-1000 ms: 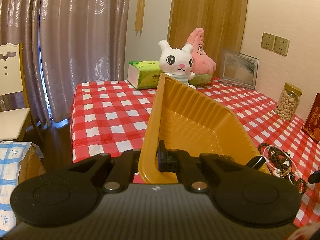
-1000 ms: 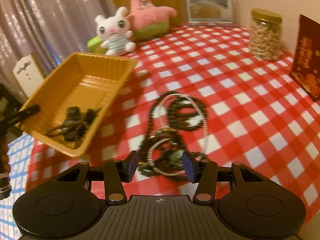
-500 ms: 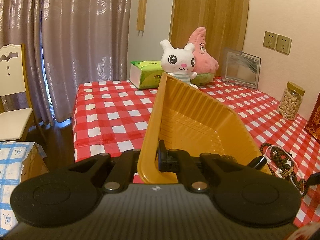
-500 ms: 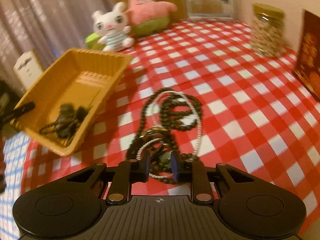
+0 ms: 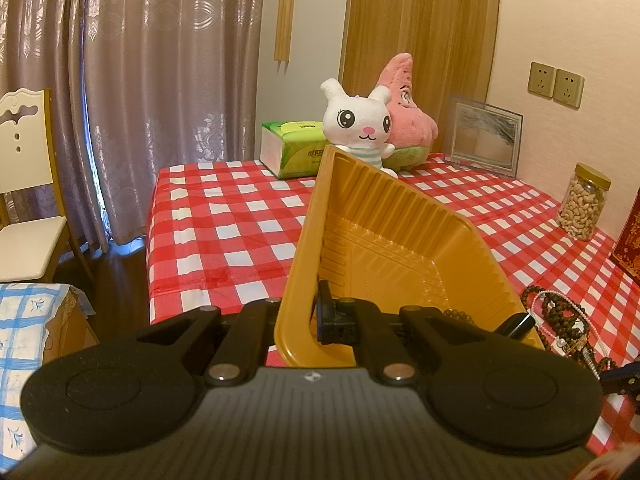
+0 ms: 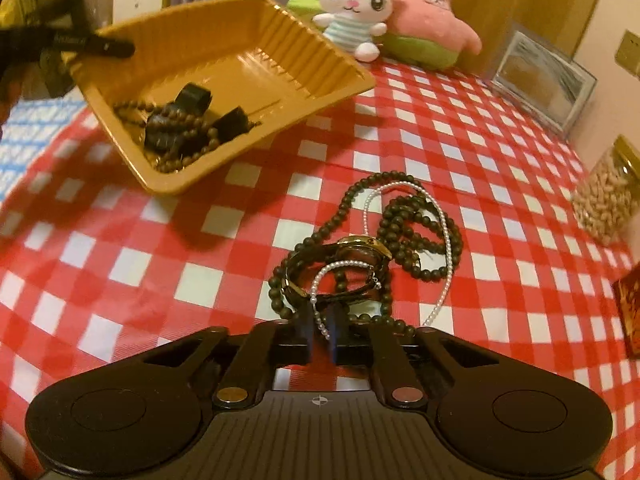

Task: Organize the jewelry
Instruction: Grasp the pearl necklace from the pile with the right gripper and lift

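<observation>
My left gripper [image 5: 306,318] is shut on the near rim of a yellow plastic tray [image 5: 384,236] and holds it tilted above the checked table. In the right wrist view the tray [image 6: 256,28] holds dark bead strands and black pieces [image 6: 180,128]. A tangle of jewelry [image 6: 372,248] lies on the cloth: dark bead necklaces, a white pearl strand and a gold-rimmed bangle. My right gripper [image 6: 320,322] is shut on the near end of the pearl strand [image 6: 320,316] in that tangle. The tangle also shows in the left wrist view [image 5: 560,320].
A white bunny plush [image 5: 360,120], a pink star plush [image 5: 408,108] and a green tissue box [image 5: 292,152] stand at the table's far end. A picture frame [image 5: 484,136], a nut jar [image 5: 584,200] and a red box [image 5: 628,240] line the right side. A chair [image 5: 24,200] stands left.
My right gripper has closed from wide open onto the jewelry tangle and swung toward the tray. The left gripper still holds the tilted tray in much the same place.
</observation>
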Demonstrator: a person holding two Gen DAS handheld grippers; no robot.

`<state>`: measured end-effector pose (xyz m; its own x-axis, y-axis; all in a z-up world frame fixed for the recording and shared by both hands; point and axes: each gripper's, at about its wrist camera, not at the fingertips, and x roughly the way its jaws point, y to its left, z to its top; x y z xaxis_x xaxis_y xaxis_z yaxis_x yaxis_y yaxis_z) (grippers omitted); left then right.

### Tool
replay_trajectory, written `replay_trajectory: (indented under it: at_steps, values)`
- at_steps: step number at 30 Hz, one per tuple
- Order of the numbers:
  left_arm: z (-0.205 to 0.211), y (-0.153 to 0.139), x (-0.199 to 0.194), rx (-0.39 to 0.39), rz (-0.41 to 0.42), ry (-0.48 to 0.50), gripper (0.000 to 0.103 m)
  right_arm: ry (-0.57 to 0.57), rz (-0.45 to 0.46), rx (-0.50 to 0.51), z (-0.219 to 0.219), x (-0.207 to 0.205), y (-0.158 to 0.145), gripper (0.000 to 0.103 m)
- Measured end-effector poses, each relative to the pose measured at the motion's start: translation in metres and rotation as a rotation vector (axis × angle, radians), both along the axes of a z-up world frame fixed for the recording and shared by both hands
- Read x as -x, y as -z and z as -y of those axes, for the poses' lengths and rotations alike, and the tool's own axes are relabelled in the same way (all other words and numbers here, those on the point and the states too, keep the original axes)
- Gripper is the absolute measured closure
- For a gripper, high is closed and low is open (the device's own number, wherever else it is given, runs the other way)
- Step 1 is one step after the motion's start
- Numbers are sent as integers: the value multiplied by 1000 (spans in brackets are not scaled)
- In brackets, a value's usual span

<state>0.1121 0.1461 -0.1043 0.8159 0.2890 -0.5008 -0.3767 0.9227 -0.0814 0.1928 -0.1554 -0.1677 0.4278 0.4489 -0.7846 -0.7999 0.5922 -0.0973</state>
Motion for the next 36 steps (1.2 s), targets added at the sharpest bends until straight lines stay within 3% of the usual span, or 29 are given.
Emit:
replay_trajectory:
  at_steps: [5, 9, 18, 26, 36]
  values:
    - [-1, 0, 0, 0, -1, 0, 98, -17, 34, 9, -2, 1, 1, 101]
    - [-1, 0, 0, -1, -1, 0, 98, 15, 11, -35, 4, -1, -7, 101]
    - [-2, 0, 0, -2, -3, 1, 98, 207, -80, -318, 44, -29, -66, 101]
    - [-3, 1, 0, -3, -2, 1, 98, 290, -5, -483, 69, -44, -131, 101]
    - [-4, 1, -2, -5, -2, 4, 98, 307, 90, -596, 83, -45, -176, 101]
